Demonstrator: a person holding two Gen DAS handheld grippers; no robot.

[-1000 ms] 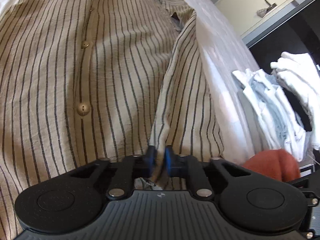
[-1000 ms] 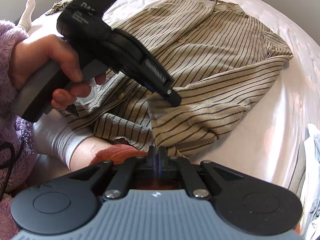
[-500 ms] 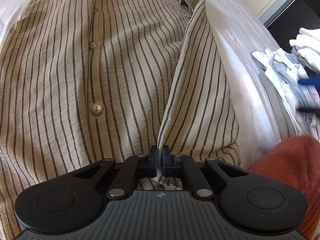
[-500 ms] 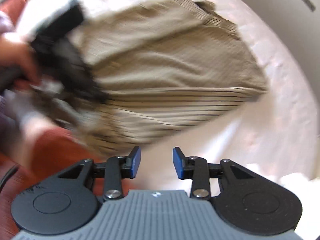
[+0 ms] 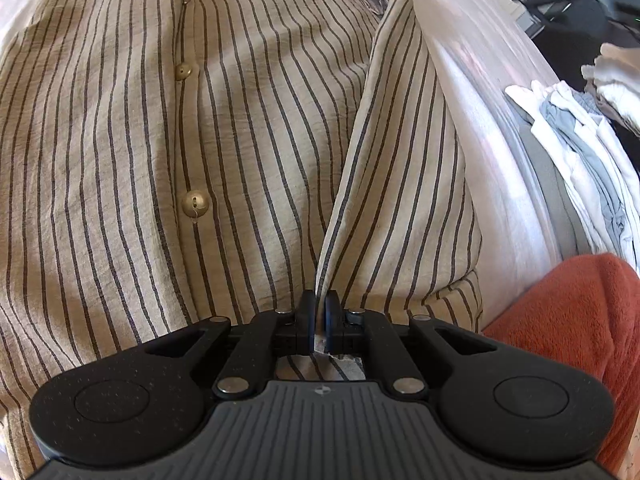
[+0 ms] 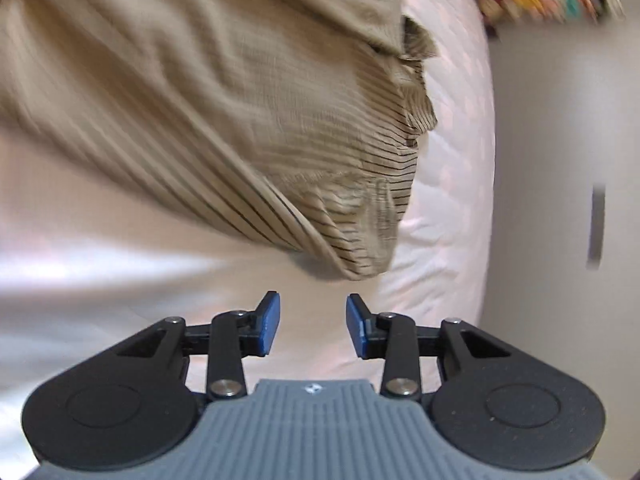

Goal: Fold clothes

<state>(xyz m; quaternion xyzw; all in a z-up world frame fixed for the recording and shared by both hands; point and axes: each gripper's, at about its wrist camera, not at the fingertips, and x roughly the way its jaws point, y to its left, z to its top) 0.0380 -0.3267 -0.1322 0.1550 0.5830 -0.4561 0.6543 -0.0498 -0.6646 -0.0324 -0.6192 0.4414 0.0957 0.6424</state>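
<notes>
Between left gripper [image 5: 320, 312] pads, striped shirt [image 5: 200, 120] edge, right gripper [image 6: 313, 326] w/ nothing.

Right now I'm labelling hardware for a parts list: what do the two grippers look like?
Both match: the left gripper and right gripper have black linkage arms with silver pivot bolts, round black discs either side, a ribbed grey centre body with a small emblem, and blue pads.

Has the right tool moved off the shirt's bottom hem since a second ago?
Yes. The right tool has let go and swung away along the striped shirt toward its collar end; its jaws have just been opening, nothing between them, over the pale bedsheet.
</notes>
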